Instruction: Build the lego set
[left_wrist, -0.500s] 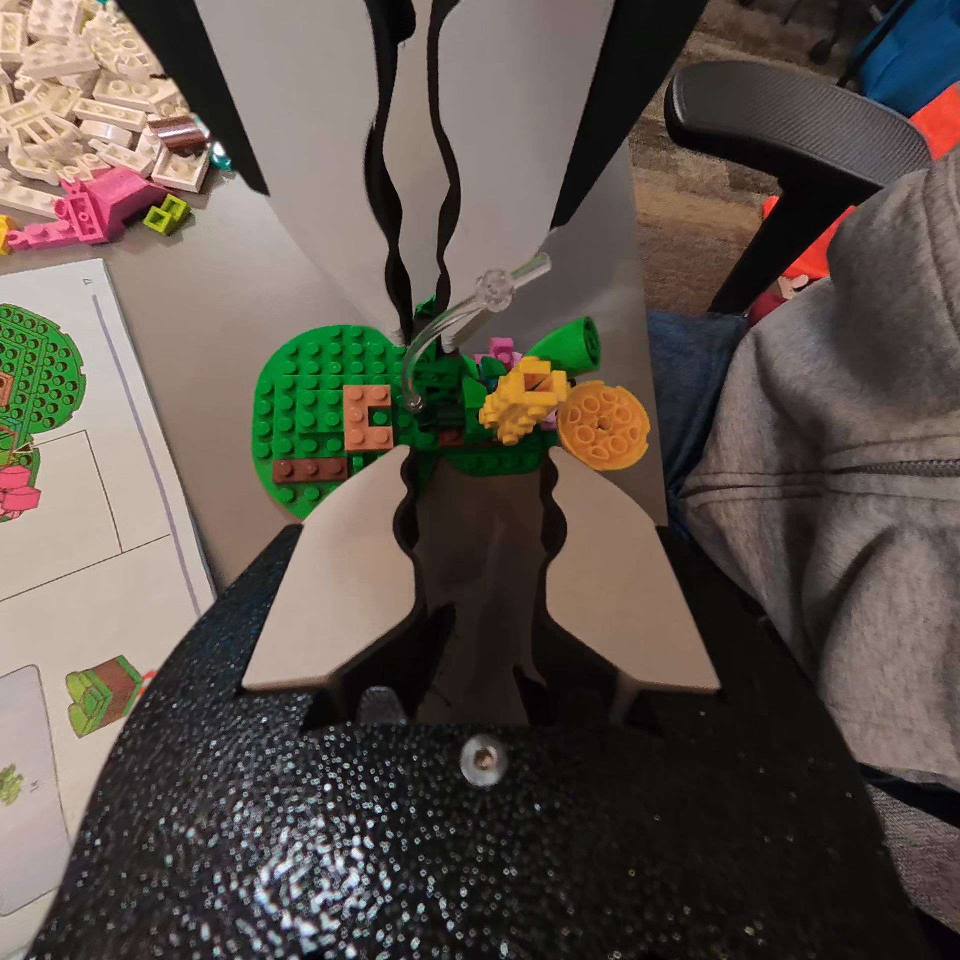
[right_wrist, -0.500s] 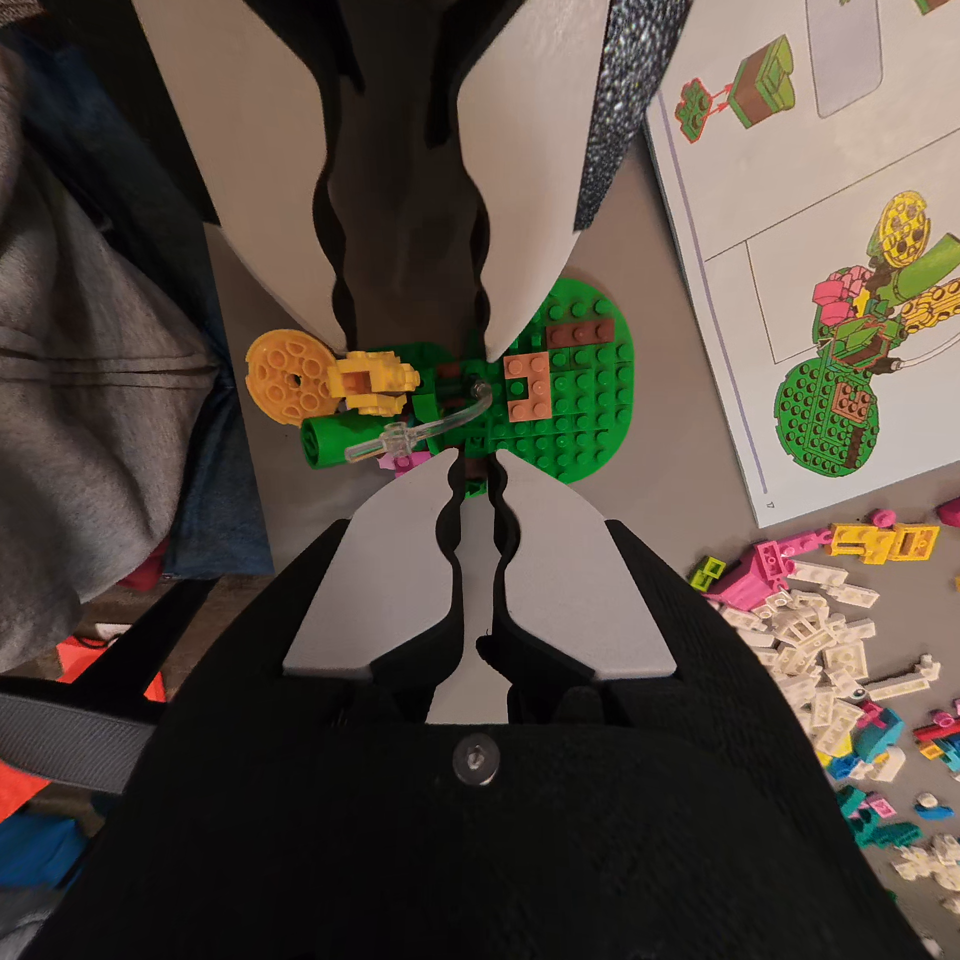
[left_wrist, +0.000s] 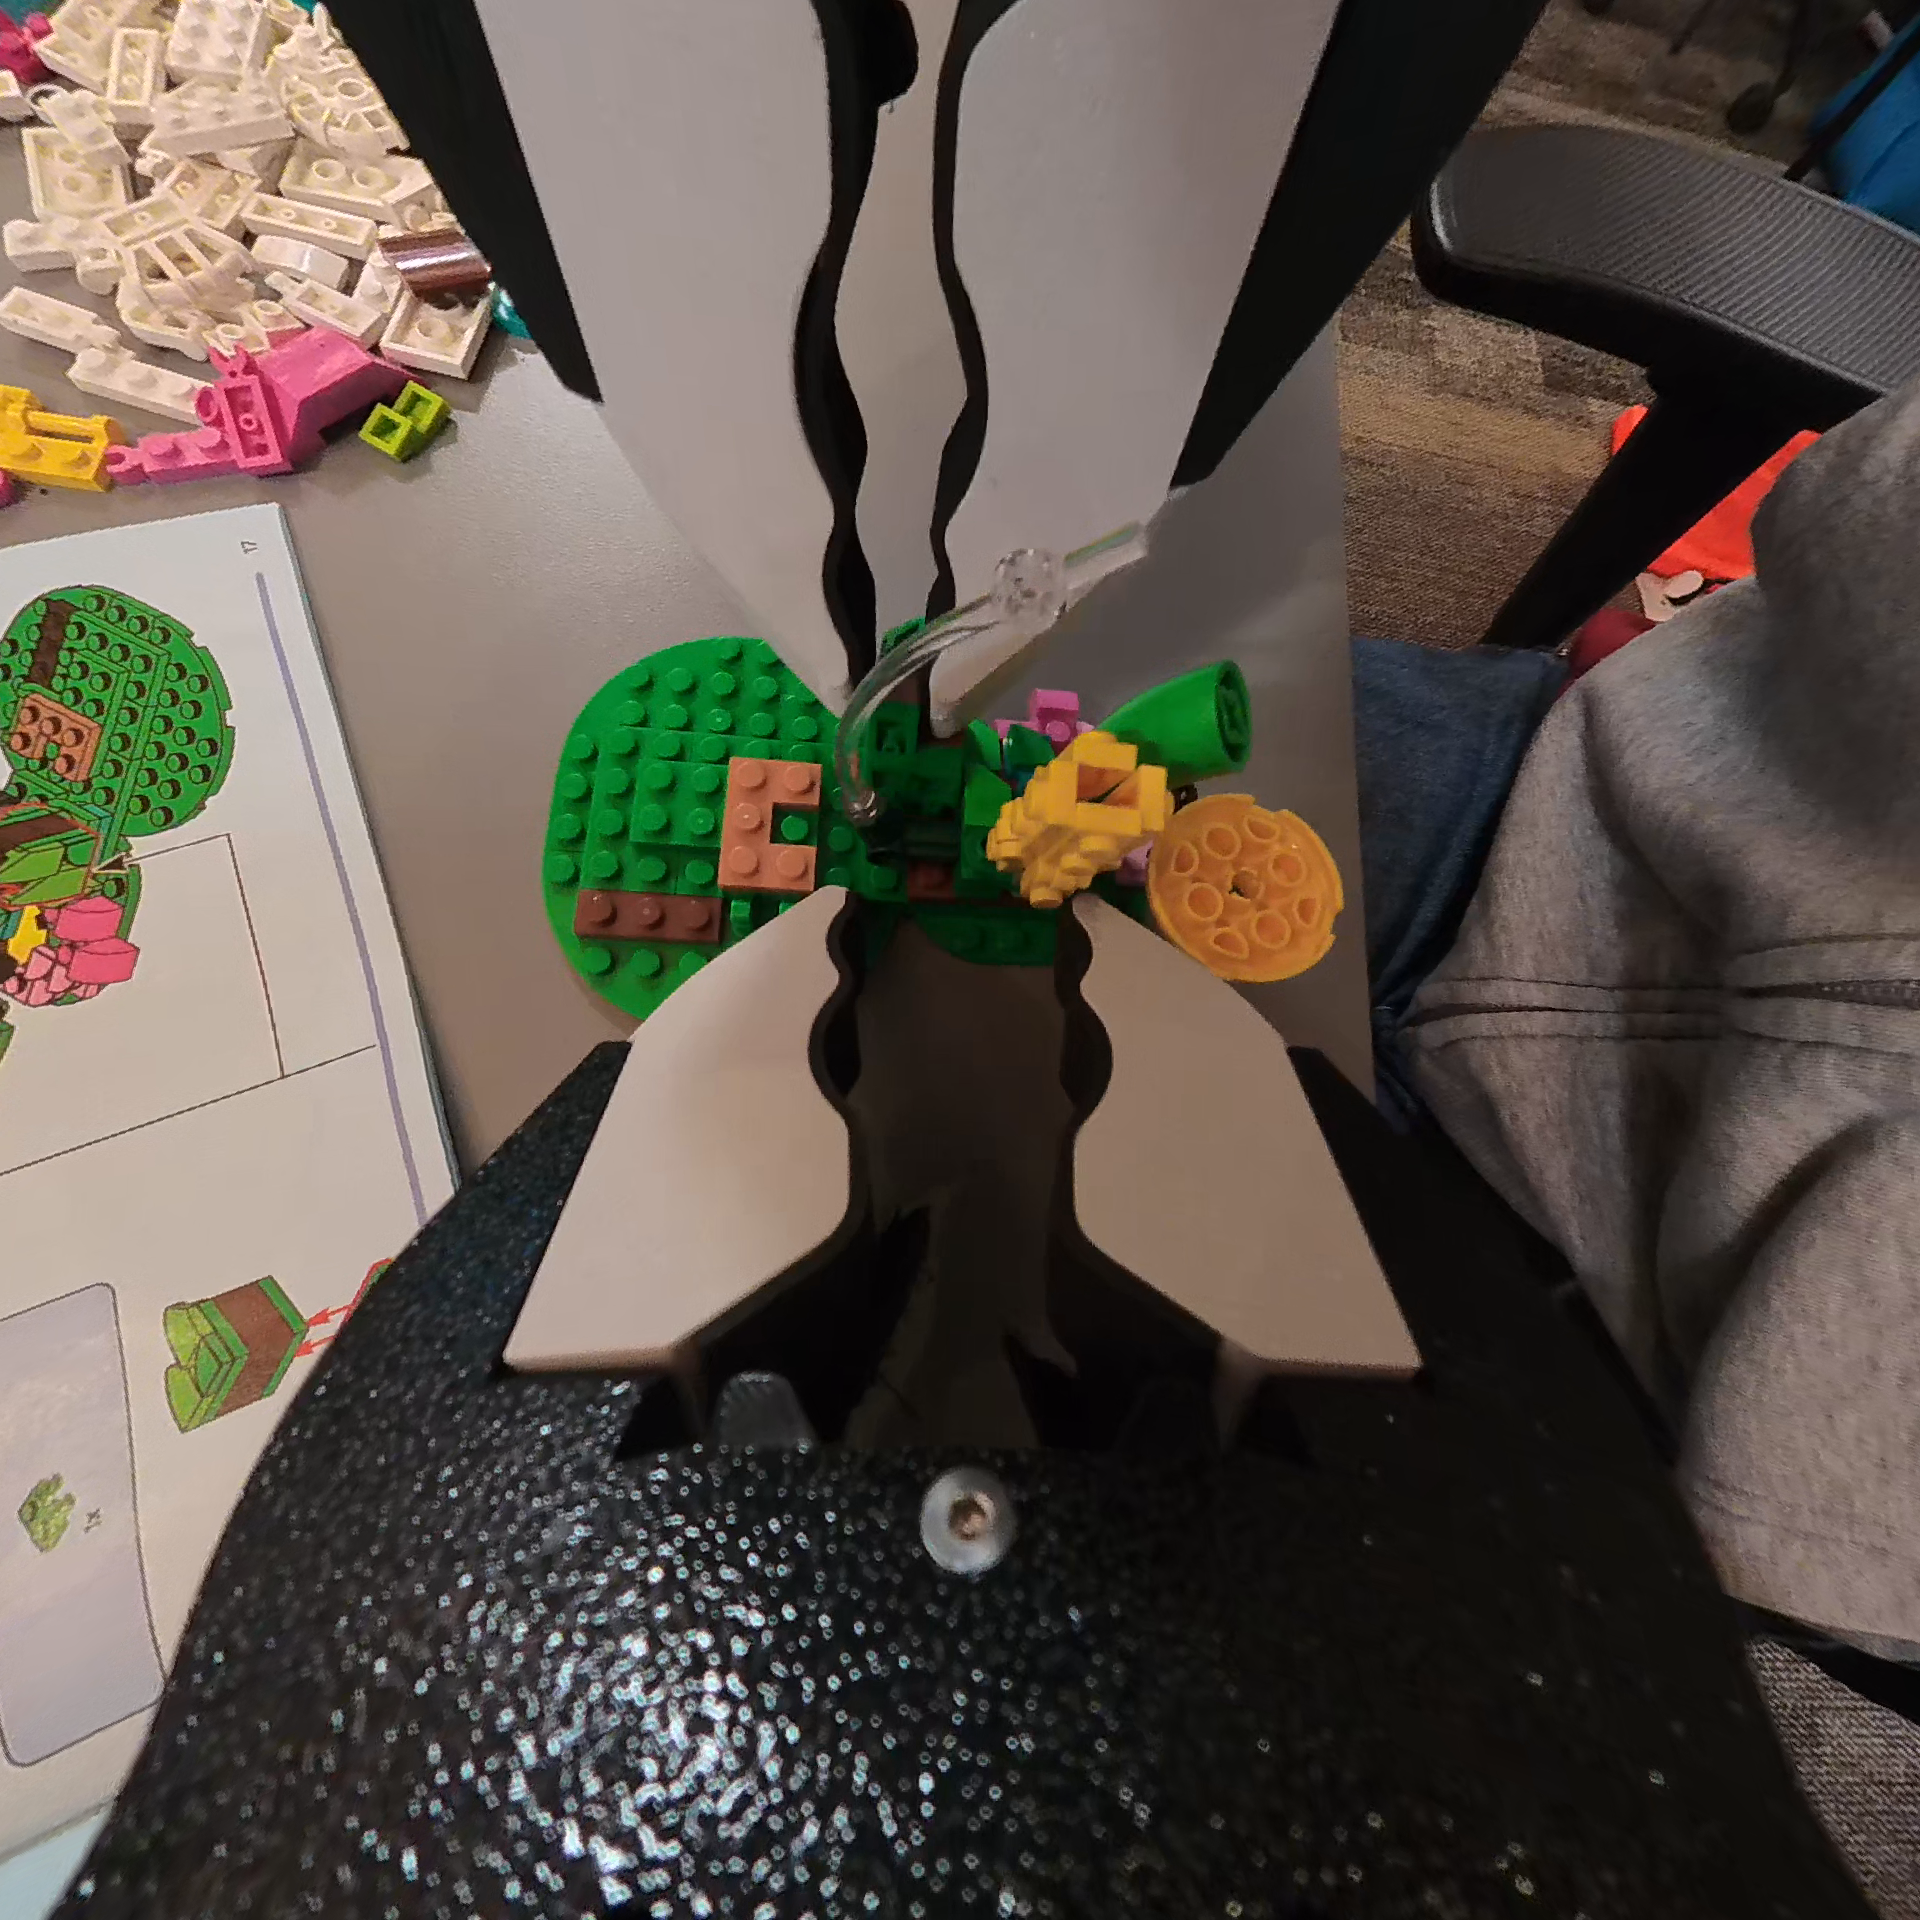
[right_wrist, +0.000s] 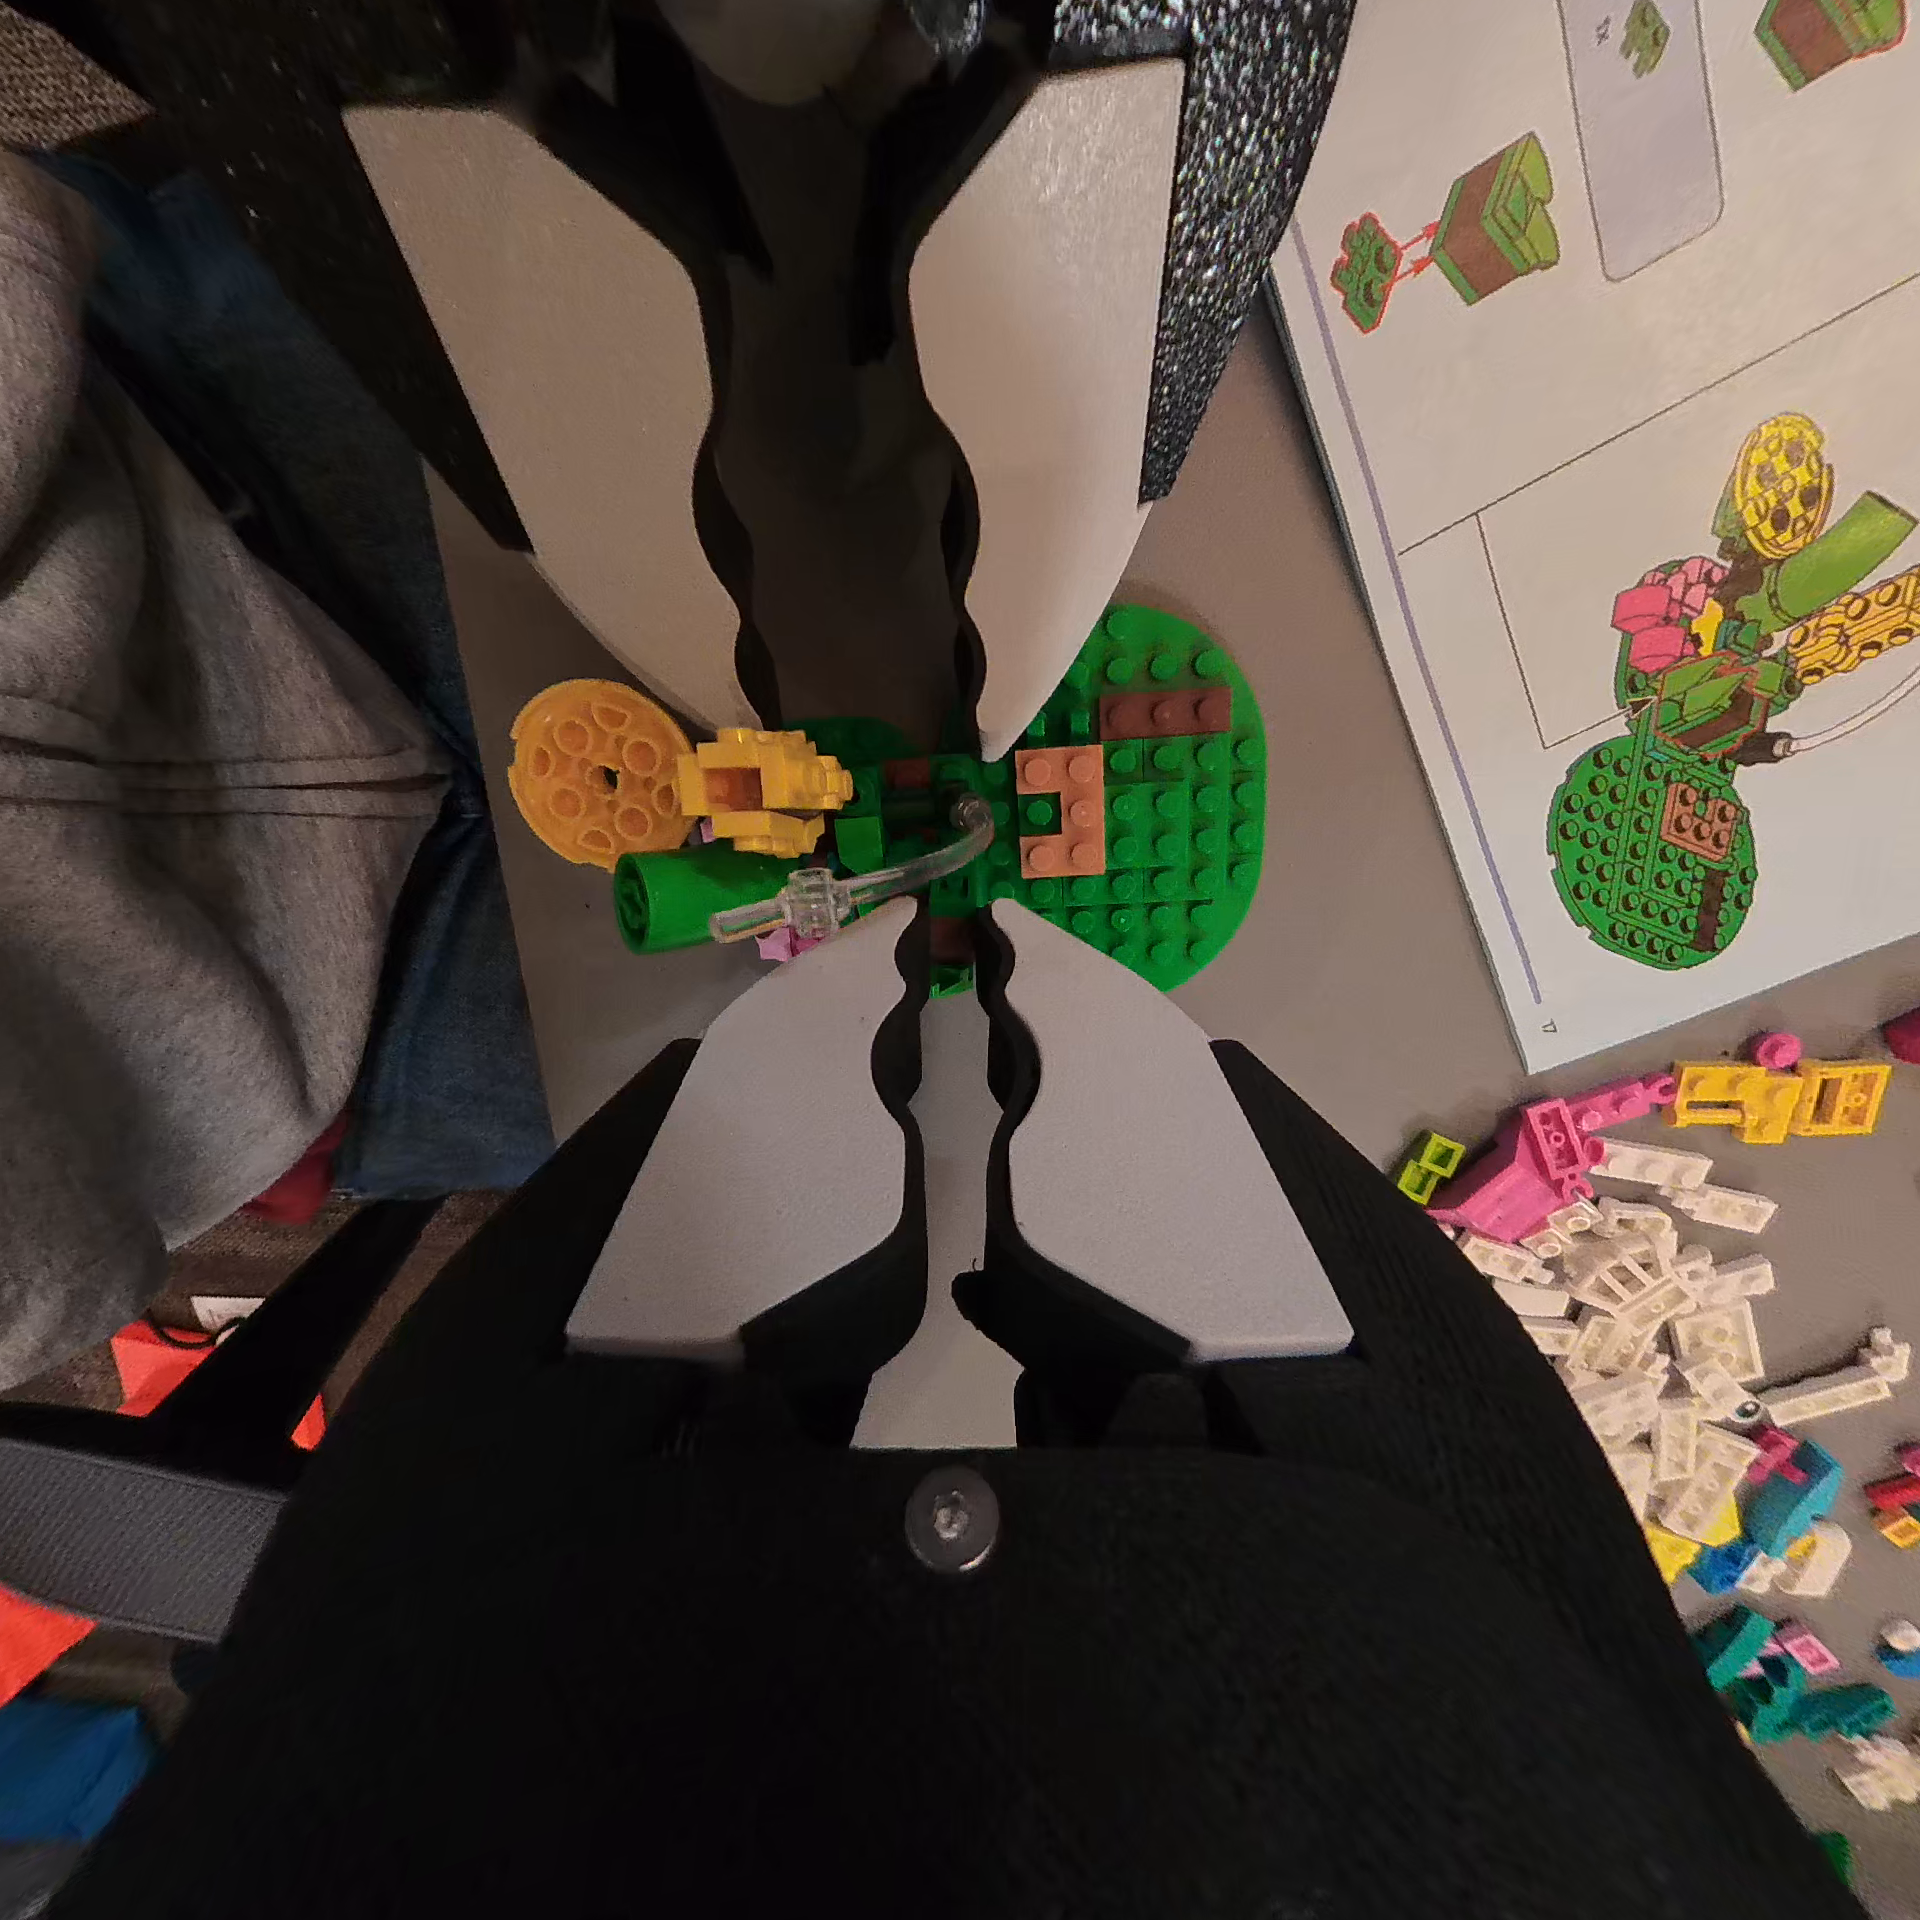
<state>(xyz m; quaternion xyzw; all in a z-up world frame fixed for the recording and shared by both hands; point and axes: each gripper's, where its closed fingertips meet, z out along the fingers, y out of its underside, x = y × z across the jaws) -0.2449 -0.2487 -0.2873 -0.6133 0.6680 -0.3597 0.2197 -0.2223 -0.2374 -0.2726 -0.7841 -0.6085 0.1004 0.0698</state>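
A brick model on a green studded baseplate (left_wrist: 665, 748) (right_wrist: 1174, 894) lies on the grey table. It carries a tan piece (left_wrist: 764, 831), a yellow flower (left_wrist: 1081, 821), an orange-yellow disc (left_wrist: 1247, 883), a green cylinder (left_wrist: 1195, 727) and a clear curved rod (left_wrist: 1023, 582) (right_wrist: 810, 899). My left gripper (left_wrist: 956, 899) is open, its fingers spread over the plate's near edge; it also shows in the right wrist view (right_wrist: 878, 732). My right gripper (right_wrist: 953, 904) (left_wrist: 894, 691) faces it from the other side, shut on a small brown and green piece (right_wrist: 951, 935) at the model's edge.
An open instruction booklet (left_wrist: 156, 935) (right_wrist: 1662, 520) lies beside the model. A pile of white and coloured loose bricks (left_wrist: 208, 208) (right_wrist: 1662, 1330) lies beyond it. A person in a grey garment (left_wrist: 1662, 935) sits at the table edge, by a black chair armrest (left_wrist: 1662, 239). Less than 4 cm separates the two grippers' tips.
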